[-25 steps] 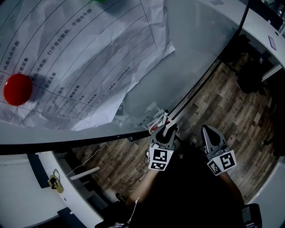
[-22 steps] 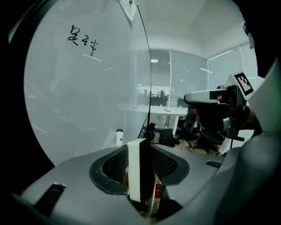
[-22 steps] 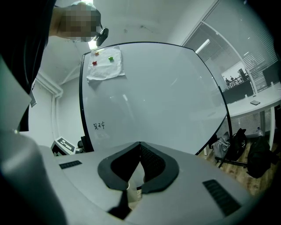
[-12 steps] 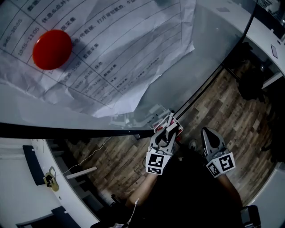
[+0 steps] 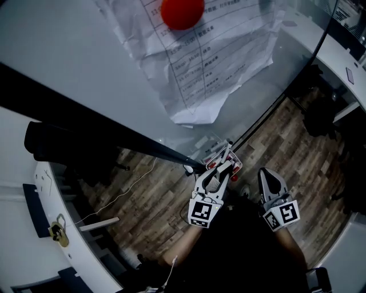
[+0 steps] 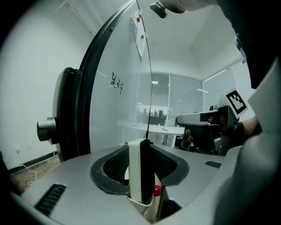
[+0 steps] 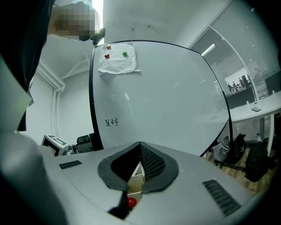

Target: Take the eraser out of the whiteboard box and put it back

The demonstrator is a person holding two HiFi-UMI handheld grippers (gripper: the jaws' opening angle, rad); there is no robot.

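Left hand-held gripper [image 5: 221, 167]: its jaws have just been closing and now clamp the eraser by its two broad faces. It points at the low corner of the whiteboard.
Eraser [image 6: 140, 171]: a white body with a black face, upright between the left pads. Its lower end is at the mouth of the box; whether it is fully clear of the box cannot be told.
Box [image 7: 134, 182]: a small white holder at the whiteboard's bottom corner, directly under the left jaws. A red ball [image 6: 156, 191] lies in it beside the eraser's foot.
Right hand-held gripper [image 5: 267, 173]: its tips are together with nothing in the grip. It is beside the left one but apart from it, over bare floor.
Whiteboard [image 5: 74, 51]: a pale, mostly bare surface.
Frame [image 5: 114, 130]: a thick black edge that runs diagonally down to the box, where a thin dark edge line comes in from the right.
Paper [image 5: 214, 63]: a crumpled printed sheet high on the board under a red magnet [image 5: 182, 11], well apart from the box.
Writing [image 7: 112, 122]: a small scribble near the frame, too small to read.
Open room: bare board lies between the sheet and the box. The wood floor [image 5: 143, 194] below both grippers is free.
Right side: dark bags [image 5: 320, 106] sit on the floor near the thin edge, and a white desk [image 5: 343, 48] stands past them.
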